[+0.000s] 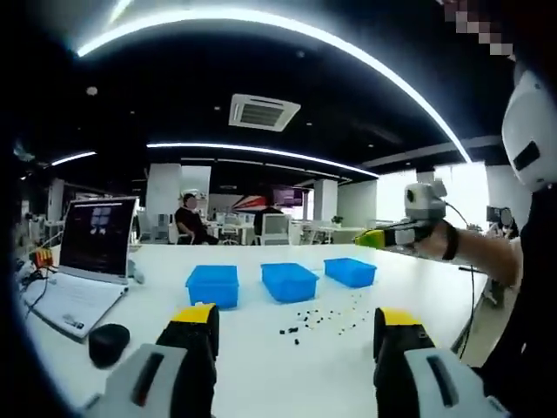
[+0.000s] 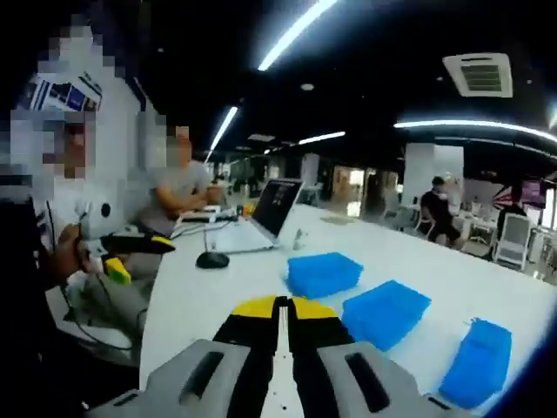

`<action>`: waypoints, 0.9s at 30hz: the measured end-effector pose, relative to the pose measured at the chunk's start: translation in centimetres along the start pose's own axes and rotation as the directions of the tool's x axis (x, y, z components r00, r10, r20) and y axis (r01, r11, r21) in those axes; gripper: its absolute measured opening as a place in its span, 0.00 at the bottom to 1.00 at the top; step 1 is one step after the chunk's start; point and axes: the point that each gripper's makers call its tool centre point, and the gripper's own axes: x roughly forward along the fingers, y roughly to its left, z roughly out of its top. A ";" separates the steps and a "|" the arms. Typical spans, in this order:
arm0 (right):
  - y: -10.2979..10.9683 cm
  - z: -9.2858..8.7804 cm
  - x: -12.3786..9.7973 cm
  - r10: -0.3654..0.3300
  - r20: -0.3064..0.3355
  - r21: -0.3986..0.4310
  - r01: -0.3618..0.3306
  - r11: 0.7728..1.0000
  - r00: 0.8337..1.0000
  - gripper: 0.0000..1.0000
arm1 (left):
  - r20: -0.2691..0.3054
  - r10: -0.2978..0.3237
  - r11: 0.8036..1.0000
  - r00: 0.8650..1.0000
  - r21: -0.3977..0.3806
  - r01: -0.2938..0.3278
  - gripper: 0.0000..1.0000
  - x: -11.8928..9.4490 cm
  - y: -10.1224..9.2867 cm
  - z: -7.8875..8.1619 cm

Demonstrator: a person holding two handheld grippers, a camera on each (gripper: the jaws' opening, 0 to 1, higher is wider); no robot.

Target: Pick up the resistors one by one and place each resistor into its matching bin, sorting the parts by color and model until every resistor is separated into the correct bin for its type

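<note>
In the left gripper view the left gripper (image 1: 296,335) is hovering with its jaws spread wide above the near edge of the white desk (image 1: 261,366). Small dark resistors (image 1: 322,319) are lying scattered mid-desk, just in front of three blue bins (image 1: 289,281) sitting in a row. A laptop (image 1: 87,261) and a black mouse (image 1: 108,341) are sitting toward the desk's left edge. The right gripper (image 1: 372,239) is hanging above the right edge; in its own view its jaws (image 2: 280,335) are pressing together, seemingly on nothing.
</note>
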 end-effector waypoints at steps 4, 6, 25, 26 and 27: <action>1.0 2.9 0.0 -0.031 0.136 0.009 0.030 1.000 0.990 0.07 | -0.017 0.015 0.999 1.000 0.032 -0.015 0.73 -0.2 0.2 -0.3; 1.4 3.9 1.3 -0.015 0.144 -0.010 0.017 1.000 0.989 0.07 | -0.016 0.021 0.999 1.000 0.032 -0.020 0.73 -0.4 0.3 -0.3; -5.2 5.1 21.5 -0.031 0.012 -0.023 0.031 0.999 0.999 0.07 | 0.000 0.153 0.987 0.988 0.046 -0.153 0.75 -1.6 3.2 0.5; -5.5 4.7 22.5 -0.034 -0.001 -0.018 0.034 0.999 0.999 0.07 | -0.001 0.155 0.987 0.988 0.047 -0.155 0.75 -1.6 3.3 0.6; -5.8 4.4 23.5 -0.038 -0.015 -0.014 0.038 0.999 0.999 0.07 | -0.002 0.156 0.987 0.988 0.048 -0.156 0.75 -1.7 3.4 0.6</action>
